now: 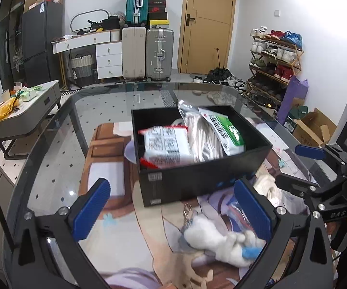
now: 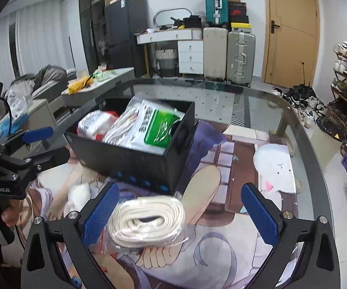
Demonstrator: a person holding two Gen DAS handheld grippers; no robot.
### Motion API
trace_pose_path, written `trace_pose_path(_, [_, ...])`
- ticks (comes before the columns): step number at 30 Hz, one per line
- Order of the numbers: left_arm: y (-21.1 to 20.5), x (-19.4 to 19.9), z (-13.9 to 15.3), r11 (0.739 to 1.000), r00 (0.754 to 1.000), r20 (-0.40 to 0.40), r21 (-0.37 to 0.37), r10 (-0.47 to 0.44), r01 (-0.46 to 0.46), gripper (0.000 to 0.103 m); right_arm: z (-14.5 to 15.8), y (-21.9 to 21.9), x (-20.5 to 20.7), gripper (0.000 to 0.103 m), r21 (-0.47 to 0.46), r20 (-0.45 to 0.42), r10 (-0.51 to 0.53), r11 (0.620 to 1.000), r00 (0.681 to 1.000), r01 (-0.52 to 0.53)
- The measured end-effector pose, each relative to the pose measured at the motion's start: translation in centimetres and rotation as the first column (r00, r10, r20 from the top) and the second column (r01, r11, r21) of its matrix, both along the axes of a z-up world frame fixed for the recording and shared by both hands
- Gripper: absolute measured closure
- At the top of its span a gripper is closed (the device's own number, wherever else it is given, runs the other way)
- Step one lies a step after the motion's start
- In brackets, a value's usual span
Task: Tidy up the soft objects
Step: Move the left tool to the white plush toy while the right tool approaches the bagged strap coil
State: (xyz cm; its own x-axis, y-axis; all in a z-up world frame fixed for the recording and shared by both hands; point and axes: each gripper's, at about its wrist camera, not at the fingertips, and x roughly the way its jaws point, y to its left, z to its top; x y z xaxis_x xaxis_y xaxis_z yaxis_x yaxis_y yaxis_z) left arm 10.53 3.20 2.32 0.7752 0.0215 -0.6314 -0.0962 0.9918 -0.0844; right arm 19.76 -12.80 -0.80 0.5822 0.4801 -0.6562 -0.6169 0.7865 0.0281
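Note:
A black box [image 1: 204, 183] stands on the glass table and holds several soft packets: a red-and-white one [image 1: 163, 144], a clear bag of cream cloth [image 1: 203, 139] and a green-and-white one [image 1: 226, 130]. The box also shows in the right wrist view [image 2: 134, 161]. My left gripper [image 1: 173, 212] is open above a white plush toy [image 1: 221, 238] lying near its right finger. My right gripper [image 2: 180, 214] is open over a bagged roll of cream strap [image 2: 149, 219], which lies by its left finger. The other gripper shows at each view's edge.
A printed cartoon mat [image 2: 221, 252] covers the glass table [image 1: 60, 168]. Beyond are suitcases [image 1: 159, 53], a white dresser [image 1: 108, 57], a shoe rack [image 1: 274, 65], a wooden door [image 1: 207, 24] and a cluttered side table [image 1: 21, 110].

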Motion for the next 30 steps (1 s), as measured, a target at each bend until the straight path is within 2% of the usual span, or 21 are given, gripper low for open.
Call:
trace_pose_path(7, [-0.7,-1.4,-1.3,1.0,0.999,-0.037,0.003,0.009,-0.009,0.0,-1.4,0.1,-0.1,0.001,-0.008,-0.059,0.031,0.999,0.998,-0.032])
trace_pose_path(18, [-1.7,-2.2,-3.0,1.0,0.997,-0.081,0.0,-0.009,0.009,0.0,-2.8,1.5,-0.8,0.001,-0.048,-0.096,0.103,0.993,0.99,-0.108])
trace_pose_path(25, [-1.1,-2.3,-3.3,0.998,0.996,-0.085,-0.056,-0.021,0.016,0.0,-4.1,2.8,-1.1,0.001,-0.092,-0.124,0.127,0.986,0.984,-0.139])
trace_pose_path(30, [-1.1,-2.4,-3.4,0.998,0.996,-0.085,-0.064,-0.03,0.024,0.0,-4.8,3.6,-1.4,0.001,-0.116,-0.128,0.142,0.981,0.981,-0.157])
